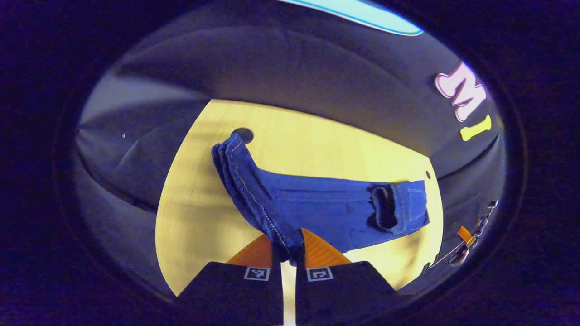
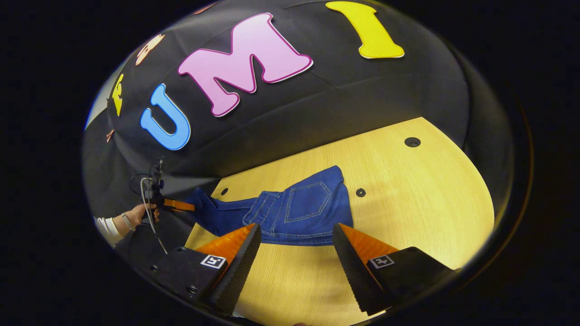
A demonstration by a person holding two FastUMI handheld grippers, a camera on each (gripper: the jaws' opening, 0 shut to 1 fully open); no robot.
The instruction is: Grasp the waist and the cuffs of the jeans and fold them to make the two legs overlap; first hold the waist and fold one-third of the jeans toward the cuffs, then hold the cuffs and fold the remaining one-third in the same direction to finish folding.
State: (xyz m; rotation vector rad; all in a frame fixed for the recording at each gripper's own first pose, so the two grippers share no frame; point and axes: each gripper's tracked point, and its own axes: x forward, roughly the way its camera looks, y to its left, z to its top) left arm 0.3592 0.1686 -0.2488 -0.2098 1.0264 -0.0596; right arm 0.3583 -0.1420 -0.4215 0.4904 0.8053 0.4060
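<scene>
On the pale wooden surface (image 2: 421,208): one pair of blue jeans (image 2: 290,210), lying flat with the legs laid one over the other. In the right gripper view the seat faces up, a back pocket (image 2: 308,201) uppermost, the waist end toward the camera and the legs running off to the left edge of the surface.

Left gripper (image 1: 288,251): jaws clenched on the stacked cuff end of the jeans (image 1: 317,206), the hems bunched between both fingers. From this grip the fabric runs away across the surface, the far end showing a rolled fold of denim (image 1: 385,208). The same gripper appears in the right gripper view at far left, held by a person's hand (image 2: 138,215) with a light sleeve (image 2: 106,226) and a cable trailing below it.

Right gripper (image 2: 297,242): jaws released, spread wide, hanging just above the waist end, apart from the cloth.

Surface fittings: one round dark hole (image 2: 412,141) near the far edge, a smaller dark spot (image 2: 360,192) just beside the jeans. Black cloth wall (image 2: 362,99) behind.

No containers on the surface.
</scene>
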